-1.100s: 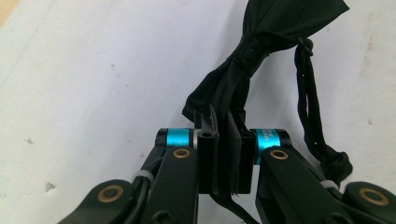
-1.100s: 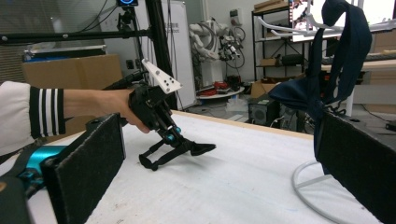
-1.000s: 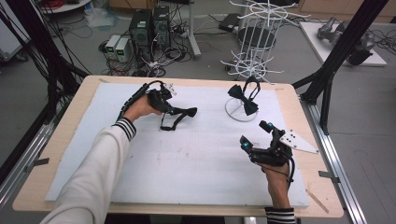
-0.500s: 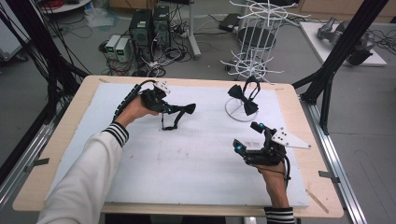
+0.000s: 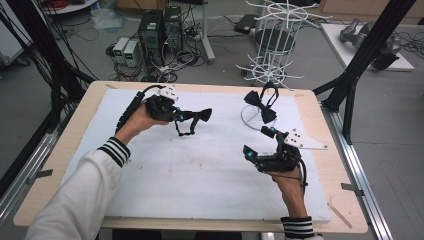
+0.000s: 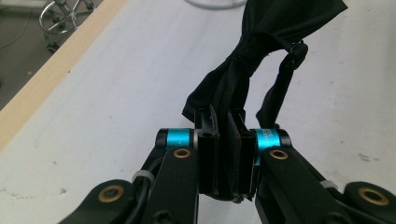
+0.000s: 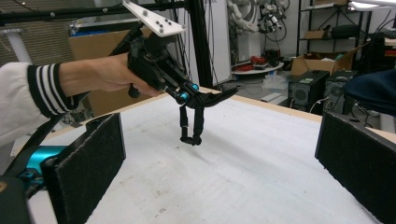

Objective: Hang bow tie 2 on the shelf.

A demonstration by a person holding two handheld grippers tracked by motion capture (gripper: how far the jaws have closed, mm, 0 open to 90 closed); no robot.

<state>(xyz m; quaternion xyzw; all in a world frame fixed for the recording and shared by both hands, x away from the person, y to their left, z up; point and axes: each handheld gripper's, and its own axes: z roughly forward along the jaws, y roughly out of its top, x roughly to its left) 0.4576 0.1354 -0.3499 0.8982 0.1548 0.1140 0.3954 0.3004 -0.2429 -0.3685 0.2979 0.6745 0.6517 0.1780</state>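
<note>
While right tongs point(image 5: 258, 141) gape, left tongs point(image 5: 186, 116) clamp bow tie point(image 5: 197, 117) above table point(image 5: 65, 150).

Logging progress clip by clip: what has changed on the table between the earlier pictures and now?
The left gripper, shut on a black bow tie, has lifted it a little and carried it toward the white stand, its strap dangling. The right gripper, open and holding nothing, has edged slightly forward. The second bow tie on the stand has not moved.
</note>
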